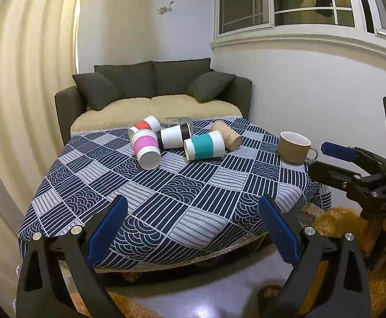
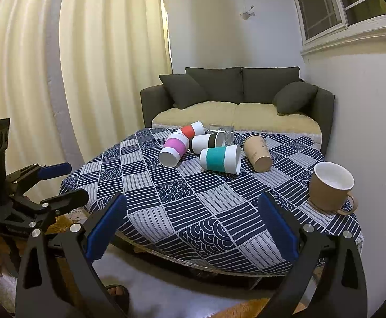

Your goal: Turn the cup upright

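Several cups lie on their sides at the far end of the table: a pink-banded cup [image 1: 146,147] [image 2: 174,150], a red-banded cup [image 1: 145,125] [image 2: 191,130], a black-banded cup [image 1: 174,135] [image 2: 206,141], a teal-banded cup [image 1: 204,146] [image 2: 220,159] and a brown paper cup [image 1: 227,135] [image 2: 257,153]. A clear glass [image 1: 179,120] [image 2: 223,132] lies behind them. A brown mug [image 1: 294,147] [image 2: 330,186] stands upright at the right. My left gripper [image 1: 193,228] is open and empty over the near table edge. My right gripper [image 2: 193,228] is open and empty too.
The table wears a blue and white patterned cloth [image 1: 166,198] [image 2: 206,212]. A dark sofa [image 1: 153,90] [image 2: 240,92] stands behind it, a curtain to the left, a wall to the right. Each gripper shows in the other's view: the right [image 1: 351,169], the left [image 2: 34,193].
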Available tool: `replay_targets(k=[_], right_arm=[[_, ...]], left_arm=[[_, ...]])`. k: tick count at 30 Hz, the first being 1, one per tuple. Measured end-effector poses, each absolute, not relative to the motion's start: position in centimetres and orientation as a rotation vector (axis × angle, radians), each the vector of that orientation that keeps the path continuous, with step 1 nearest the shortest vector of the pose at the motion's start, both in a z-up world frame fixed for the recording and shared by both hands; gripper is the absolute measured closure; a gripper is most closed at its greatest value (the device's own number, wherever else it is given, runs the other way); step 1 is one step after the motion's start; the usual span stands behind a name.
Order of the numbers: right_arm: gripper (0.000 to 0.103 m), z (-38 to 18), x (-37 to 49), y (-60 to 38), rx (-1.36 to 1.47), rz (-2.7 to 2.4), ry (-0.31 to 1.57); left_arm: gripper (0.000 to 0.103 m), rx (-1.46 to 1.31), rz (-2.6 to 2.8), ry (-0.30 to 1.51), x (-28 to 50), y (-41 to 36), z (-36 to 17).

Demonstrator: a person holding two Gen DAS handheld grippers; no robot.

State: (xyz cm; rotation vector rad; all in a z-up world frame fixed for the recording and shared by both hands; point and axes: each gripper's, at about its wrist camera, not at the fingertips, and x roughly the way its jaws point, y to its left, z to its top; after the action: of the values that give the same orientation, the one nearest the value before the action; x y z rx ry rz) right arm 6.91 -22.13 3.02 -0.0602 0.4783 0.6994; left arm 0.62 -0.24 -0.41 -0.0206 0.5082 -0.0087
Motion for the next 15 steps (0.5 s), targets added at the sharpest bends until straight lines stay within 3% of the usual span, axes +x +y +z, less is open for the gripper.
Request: replay_targets(k=[15], right_arm=[[0.005, 2.5, 14.0, -23.7, 0.139, 0.761, 0.634]], left_arm=[[0.006, 0.108, -0.239, 0.626, 7.2, 0.3, 1.3]])
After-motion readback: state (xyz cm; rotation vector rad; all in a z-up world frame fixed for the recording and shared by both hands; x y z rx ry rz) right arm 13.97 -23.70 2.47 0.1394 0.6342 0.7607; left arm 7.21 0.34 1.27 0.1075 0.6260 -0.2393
